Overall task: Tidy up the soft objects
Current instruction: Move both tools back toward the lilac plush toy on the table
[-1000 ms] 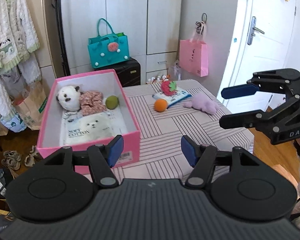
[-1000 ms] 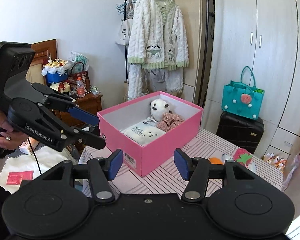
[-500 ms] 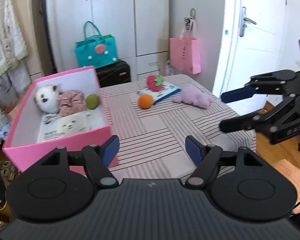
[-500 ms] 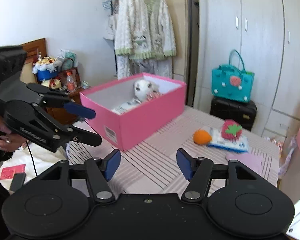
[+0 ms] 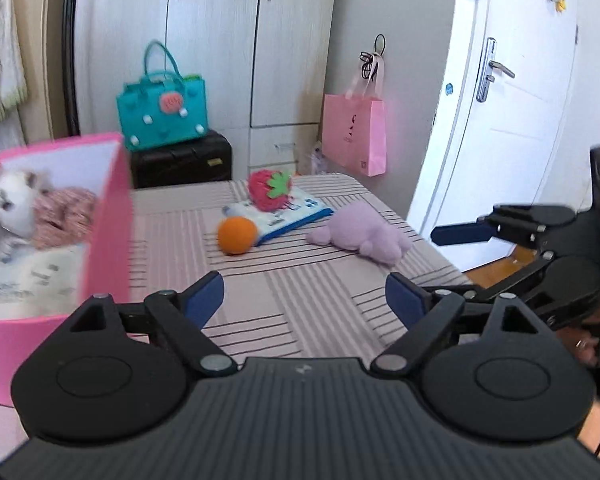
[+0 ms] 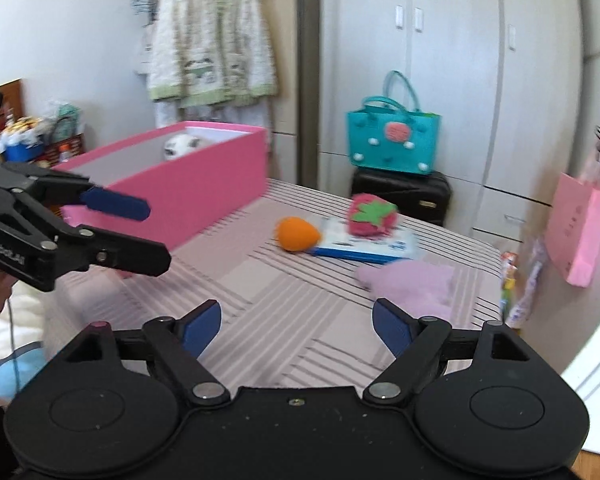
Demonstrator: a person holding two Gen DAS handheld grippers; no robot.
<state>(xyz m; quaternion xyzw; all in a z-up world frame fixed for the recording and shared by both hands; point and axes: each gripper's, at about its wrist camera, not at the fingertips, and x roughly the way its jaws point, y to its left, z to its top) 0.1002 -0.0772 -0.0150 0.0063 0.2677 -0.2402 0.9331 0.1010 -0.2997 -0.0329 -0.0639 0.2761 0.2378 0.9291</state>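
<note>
Both grippers empty, jaws opening: left gripper, right gripper. We take ball and purple plush mid-body, then box.

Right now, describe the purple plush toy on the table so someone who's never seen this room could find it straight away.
Start at the striped table with the big pink box on one side. On the side away from the box lie an orange ball, a strawberry plush on a flat blue-edged pack, and the purple plush toy. It is the only pale lilac thing, lying flat nearest the table's edge on the door side.
</note>
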